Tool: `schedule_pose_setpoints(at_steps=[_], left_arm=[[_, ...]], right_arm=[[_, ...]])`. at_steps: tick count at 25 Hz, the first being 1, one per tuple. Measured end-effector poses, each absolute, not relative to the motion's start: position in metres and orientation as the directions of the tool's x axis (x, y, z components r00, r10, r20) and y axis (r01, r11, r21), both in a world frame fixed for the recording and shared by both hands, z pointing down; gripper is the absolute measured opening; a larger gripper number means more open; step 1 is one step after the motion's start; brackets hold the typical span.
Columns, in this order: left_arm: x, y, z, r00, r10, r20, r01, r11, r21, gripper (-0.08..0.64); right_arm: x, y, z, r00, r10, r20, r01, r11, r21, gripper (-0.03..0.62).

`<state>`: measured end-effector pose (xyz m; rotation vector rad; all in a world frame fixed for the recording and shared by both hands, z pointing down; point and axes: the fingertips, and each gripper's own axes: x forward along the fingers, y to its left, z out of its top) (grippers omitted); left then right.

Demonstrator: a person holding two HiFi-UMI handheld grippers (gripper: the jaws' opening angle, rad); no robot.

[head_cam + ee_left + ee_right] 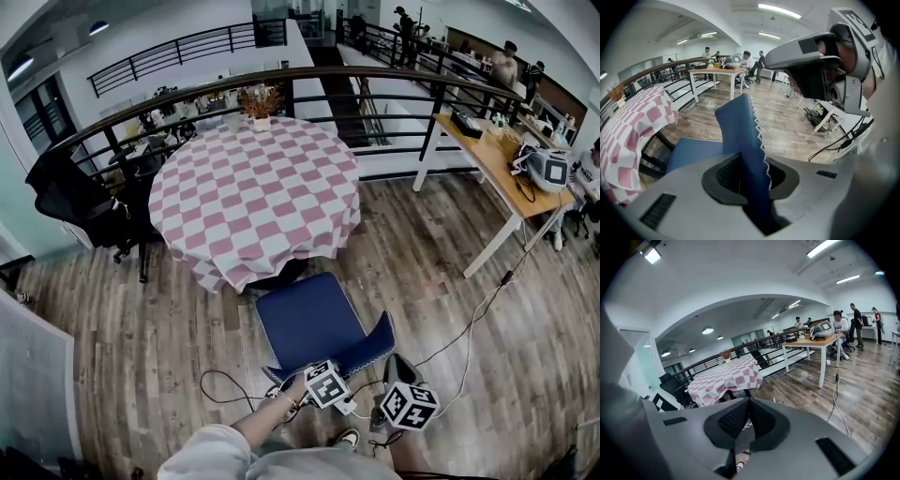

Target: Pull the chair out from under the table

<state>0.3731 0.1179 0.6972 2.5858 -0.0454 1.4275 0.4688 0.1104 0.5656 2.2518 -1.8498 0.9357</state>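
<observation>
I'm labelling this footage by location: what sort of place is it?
Probably an open-plan office mezzanine: a curved black railing, a wooden work desk with equipment on it, and a black office chair.

The left hand-held gripper (pixel 753 180) and right hand-held gripper (pixel 747 414) are grey, with black ribbed pads (pixel 732 419). Each bears 1 black-and-white marker cube (pixel 409 405). The sleeve (pixel 211 452) is off-white.

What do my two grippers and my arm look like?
The left gripper and right gripper have matte grey moulded bodies with black ribbed pads. Each carries a white cube printed with black square markers. A light sleeve covers the left arm.
</observation>
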Motion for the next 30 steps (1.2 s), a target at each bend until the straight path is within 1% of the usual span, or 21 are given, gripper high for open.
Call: schedule_pose_setpoints(at_steps=[10,18,25,30], left_arm=[[0.379,0.166,0.698,0.514,0.085,0.853,-0.093,-0.984,0.154,0.083],[0.384,0.201,0.697,0.519,0.105,0.848,-0.098,-0.979,0.181,0.086],[0.392,0.201,0.699,0.564,0.112,0.818,-0.112,-0.971,0.211,0.105],[0.390,0.201,0.709,0.560,0.129,0.818,-0.119,-0.965,0.234,0.121]], right_arm=[[0.475,0.122,0.557,0.066,-0.883,0.465,-0.919,-0.235,-0.317,0.017],[0.479,0.134,0.558,0.053,-0.887,0.458,-0.920,-0.222,-0.324,0.017],[0.479,0.128,0.562,0.030,-0.890,0.455,-0.922,-0.201,-0.331,0.017],[0.476,0.123,0.566,0.017,-0.887,0.462,-0.925,-0.189,-0.329,0.017]])
